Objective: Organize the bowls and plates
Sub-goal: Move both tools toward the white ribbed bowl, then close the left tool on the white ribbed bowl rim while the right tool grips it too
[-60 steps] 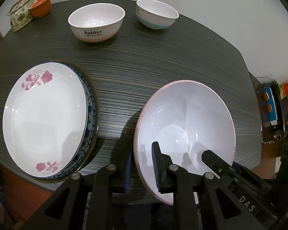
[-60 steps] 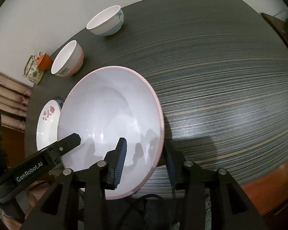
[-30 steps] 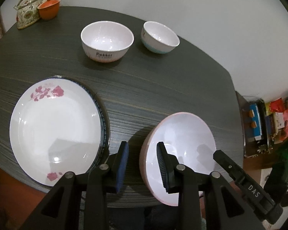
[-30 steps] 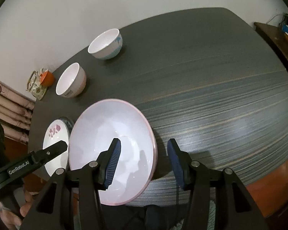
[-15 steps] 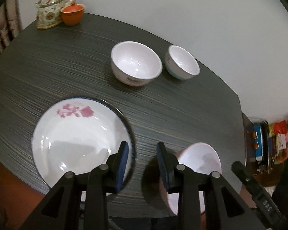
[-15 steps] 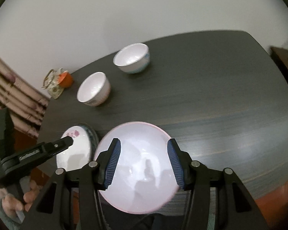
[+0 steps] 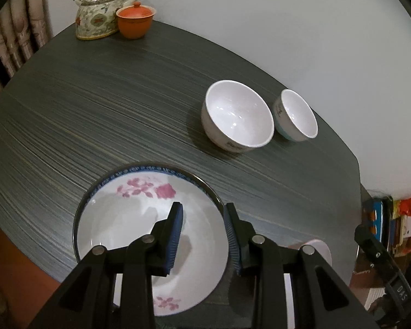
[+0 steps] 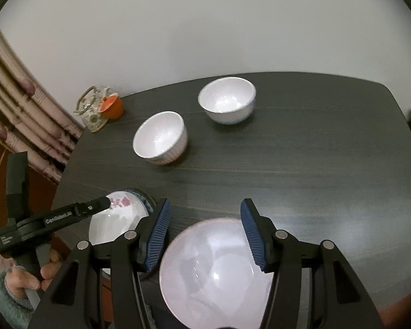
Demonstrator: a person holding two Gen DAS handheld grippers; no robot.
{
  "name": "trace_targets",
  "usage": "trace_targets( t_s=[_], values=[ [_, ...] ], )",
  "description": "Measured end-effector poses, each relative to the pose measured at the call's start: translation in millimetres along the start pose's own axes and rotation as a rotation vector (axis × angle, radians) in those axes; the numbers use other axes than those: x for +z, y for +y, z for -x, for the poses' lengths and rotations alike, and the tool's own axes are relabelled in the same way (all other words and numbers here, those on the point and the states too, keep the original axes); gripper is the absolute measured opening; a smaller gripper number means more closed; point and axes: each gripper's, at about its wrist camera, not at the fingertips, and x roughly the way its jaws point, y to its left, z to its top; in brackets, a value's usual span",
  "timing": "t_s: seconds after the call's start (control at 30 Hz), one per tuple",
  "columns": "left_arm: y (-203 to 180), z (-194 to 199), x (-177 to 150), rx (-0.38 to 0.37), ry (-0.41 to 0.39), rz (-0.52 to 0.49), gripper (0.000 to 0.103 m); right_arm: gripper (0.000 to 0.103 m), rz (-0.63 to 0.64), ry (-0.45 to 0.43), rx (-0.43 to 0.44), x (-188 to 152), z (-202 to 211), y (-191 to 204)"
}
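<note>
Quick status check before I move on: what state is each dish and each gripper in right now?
Left gripper: open, holding nothing, above the plates.
Right gripper: open, holding nothing, above the big bowl.
Flowered plate: stacked on the blue-rimmed plate.
Big pink-rimmed bowl: upright, empty, on the table.
Lettered bowl: upright, empty.
Blue-banded bowl: upright, empty, unstacked.
Orange cup: lid on.

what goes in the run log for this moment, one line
left gripper: open, empty, over floral plate | right gripper: open, empty, above pink-rimmed bowl | two small bowls unstacked on table
</note>
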Motion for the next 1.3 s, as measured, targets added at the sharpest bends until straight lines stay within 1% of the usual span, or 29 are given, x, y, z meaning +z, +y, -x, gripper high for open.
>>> trace_targets(
  t_s=[0.07,0.17,0.33,0.4,0.5,0.53,0.67,0.73,0.83,0.9,1.0,1.07,1.17,1.3],
  values=[
    [4.1,-3.2,5.6,0.011,0.000,0.009,0.032,0.052,0.023,-0.001,0.018,6.5,-5.9,3.3],
    [6.8,-10.3,16.9,0.019,0.007,0.011,0.032,0.054,0.055,0.013,-0.004,18.3,-19.8,9.7],
    [7.8,-21.1,28.1,0.033,0.016,-0.003,0.032,0.054,0.025,0.069,0.028,31.8,-44.4,12.5],
    [9.7,-24.2,34.3,0.022,0.017,-0.001,0.032,0.054,0.040,0.075,0.010,37.1,-53.6,14.8],
    [11.4,-29.5,45.8,0.010,0.013,0.008,0.032,0.054,0.081,0.066,-0.050,44.7,-66.4,21.5],
    [12.5,-31.0,49.6,-0.001,0.013,0.013,0.032,0.054,0.079,0.076,-0.043,45.9,-71.1,21.4],
    [14.3,-39.5,65.9,-0.050,0.013,0.050,0.032,0.054,0.023,0.133,0.019,54.3,-93.6,14.7],
    [12.6,-43.9,72.4,-0.054,0.011,0.055,0.032,0.054,-0.010,0.154,0.038,58.5,-105.3,10.1],
    [8.0,-54.2,82.0,-0.041,0.012,0.045,0.032,0.054,-0.045,0.182,0.051,65.1,-122.4,5.1],
    [5.9,-62.3,87.5,-0.045,0.019,0.043,0.032,0.054,-0.064,0.199,0.060,68.4,-132.0,2.8],
    [1.5,-75.2,95.3,-0.041,0.040,0.031,0.032,0.054,-0.091,0.224,0.068,75.4,-144.8,-0.9],
    [1.7,-79.5,96.6,-0.035,0.048,0.026,0.032,0.054,-0.116,0.238,0.088,81.3,-151.6,-2.5],
    [1.5,-91.8,103.2,-0.027,0.062,0.027,0.032,0.054,-0.119,0.244,0.085,87.3,-161.1,-1.6],
    [4.0,-100.9,104.3,-0.015,0.079,0.028,0.032,0.054,-0.126,0.271,0.081,90.2,-177.3,1.9]
  ],
)
